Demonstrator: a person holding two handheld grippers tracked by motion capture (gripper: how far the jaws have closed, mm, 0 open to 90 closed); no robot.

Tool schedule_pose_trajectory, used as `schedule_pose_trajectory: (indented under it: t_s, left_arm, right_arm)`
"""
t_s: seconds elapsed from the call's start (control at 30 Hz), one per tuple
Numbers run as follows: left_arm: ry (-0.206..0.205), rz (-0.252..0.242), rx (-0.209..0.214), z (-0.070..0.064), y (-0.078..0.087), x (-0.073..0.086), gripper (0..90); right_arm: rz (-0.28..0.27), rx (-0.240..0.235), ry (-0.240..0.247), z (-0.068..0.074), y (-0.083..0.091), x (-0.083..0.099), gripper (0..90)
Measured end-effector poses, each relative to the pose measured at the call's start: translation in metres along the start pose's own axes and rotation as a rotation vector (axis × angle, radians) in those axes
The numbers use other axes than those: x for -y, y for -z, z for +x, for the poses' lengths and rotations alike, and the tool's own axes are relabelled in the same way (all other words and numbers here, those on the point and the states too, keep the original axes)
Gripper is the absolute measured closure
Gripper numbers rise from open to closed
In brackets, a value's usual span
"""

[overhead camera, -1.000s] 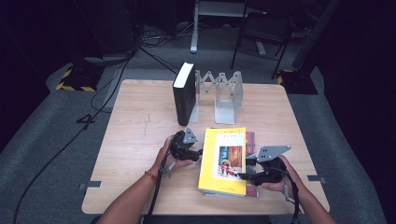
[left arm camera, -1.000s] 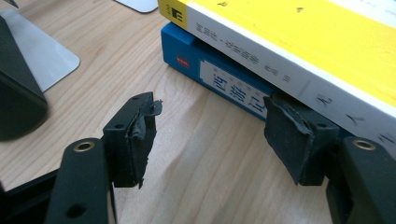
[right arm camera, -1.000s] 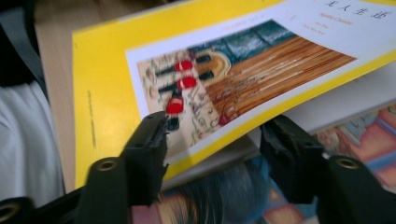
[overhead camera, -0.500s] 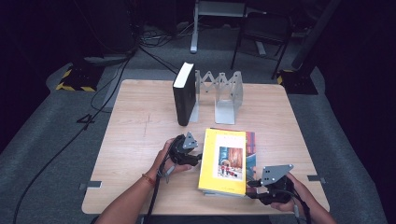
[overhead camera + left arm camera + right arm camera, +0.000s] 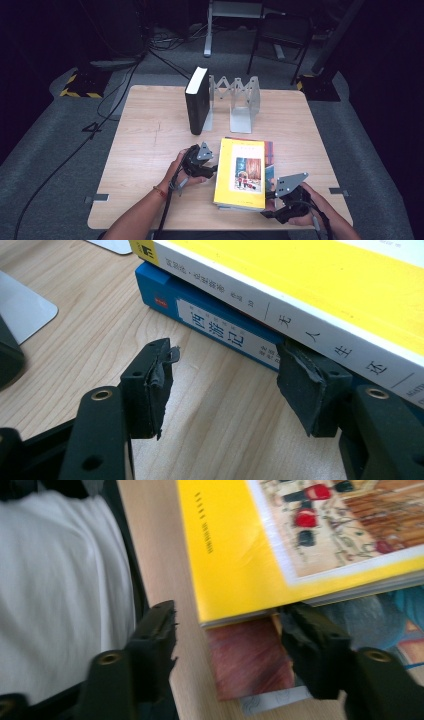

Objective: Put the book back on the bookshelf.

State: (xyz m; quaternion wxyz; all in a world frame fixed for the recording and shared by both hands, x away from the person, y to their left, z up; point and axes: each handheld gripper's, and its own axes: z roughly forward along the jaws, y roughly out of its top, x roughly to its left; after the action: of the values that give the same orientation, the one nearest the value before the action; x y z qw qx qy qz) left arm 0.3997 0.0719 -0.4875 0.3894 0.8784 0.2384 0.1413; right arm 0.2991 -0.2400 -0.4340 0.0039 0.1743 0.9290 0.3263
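1. Compared with one second ago, I am seeing that the right hand-held gripper [image 5: 272, 204] has gone down from the right edge of the stack to its near right corner, close to the table's front edge. The left hand-held gripper [image 5: 214, 171] has stayed almost where it was, at the left edge of the stack.
2. I judge this as a change of grip: I am looking for a better place to take the top book, which is probably going to the folding grey metal book rack [image 5: 239, 100] at the far side.
3. The thick yellow paperback book with a picture on its cover [image 5: 241, 172] is lying flat on top of the stack, in the near middle of the light wooden table [image 5: 145, 140]. Under it is a blue book with a white spine label [image 5: 210, 322], and in the right gripper view a reddish-brown cover [image 5: 247, 657] is showing below the yellow corner.
4. The left hand-held gripper is open wide and holding nothing. One jaw is touching the spine of the blue book and the other is over bare wood.
5. The right hand-held gripper is also open wide and empty. One jaw is at the corner of the stack and the other is beside the table's edge.
6. Both forearms are coming from the bottom of the high view, hands low and near the table. A thick black book [image 5: 196, 100] is standing upright at the rack's left end, well apart from the stack.
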Motion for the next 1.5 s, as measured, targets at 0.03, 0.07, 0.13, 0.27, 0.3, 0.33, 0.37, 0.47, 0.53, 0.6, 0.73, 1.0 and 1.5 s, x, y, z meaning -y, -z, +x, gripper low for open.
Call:
schedule_pose_trajectory:
  t_s: [0.03, 0.07, 0.13, 0.27, 0.3, 0.33, 0.37, 0.47, 0.53, 0.6, 0.73, 1.0, 1.5]
  left_arm:
    - [0.000, -0.002, 0.000, 0.000, 0.000, 0.000, 38.4]
    - [0.001, 0.001, -0.001, 0.000, 0.000, 0.000, 38.4]
    - [0.000, 0.002, 0.001, -0.001, 0.000, 0.000, 38.4]
    - [-0.003, 0.003, 0.004, -0.003, -0.001, -0.001, 38.3]
    - [-0.003, 0.003, 0.004, -0.003, -0.001, -0.001, 38.2]
    - [-0.003, 0.004, 0.004, -0.002, -0.001, -0.001, 38.2]
    - [-0.001, 0.003, 0.006, -0.002, -0.001, -0.001, 38.0]
    - [-0.001, 0.003, 0.006, -0.002, -0.001, -0.001, 37.7]
    - [0.003, 0.004, 0.004, -0.002, -0.001, -0.001, 37.3]
    - [0.008, 0.001, 0.006, -0.001, -0.002, -0.001, 36.8]
    - [0.028, -0.013, -0.008, 0.002, -0.004, -0.002, 37.1]
    - [0.052, -0.068, -0.016, 0.009, -0.001, -0.010, 41.9]
    - [0.041, -0.171, 0.007, 0.023, 0.031, -0.060, 63.4]
  right_arm:
    - [-0.029, -0.021, -0.053, -0.005, -0.001, 0.002, 37.4]
    - [-0.055, -0.036, -0.091, -0.008, 0.000, 0.003, 35.9]
    - [-0.097, -0.041, -0.139, -0.012, 0.002, 0.003, 34.5]
    - [-0.178, -0.052, -0.239, -0.021, 0.005, 0.003, 32.3]
    - [-0.178, -0.052, -0.239, -0.021, 0.005, 0.003, 32.3]
    - [-0.181, -0.045, -0.245, -0.022, 0.004, 0.002, 32.8]
    - [-0.183, -0.040, -0.258, -0.024, 0.003, 0.001, 35.2]
    - [-0.197, -0.006, -0.272, -0.029, -0.002, -0.006, 39.1]
    - [-0.203, 0.013, -0.267, -0.033, -0.007, -0.010, 45.0]
    - [-0.217, 0.020, -0.237, -0.037, -0.012, -0.013, 57.1]
    - [-0.247, 0.021, -0.195, -0.038, -0.013, -0.013, 64.3]
    - [-0.286, 0.065, -0.074, -0.030, -0.008, -0.014, 68.8]
    - [-0.388, 0.277, 0.019, -0.034, 0.011, -0.016, 80.0]
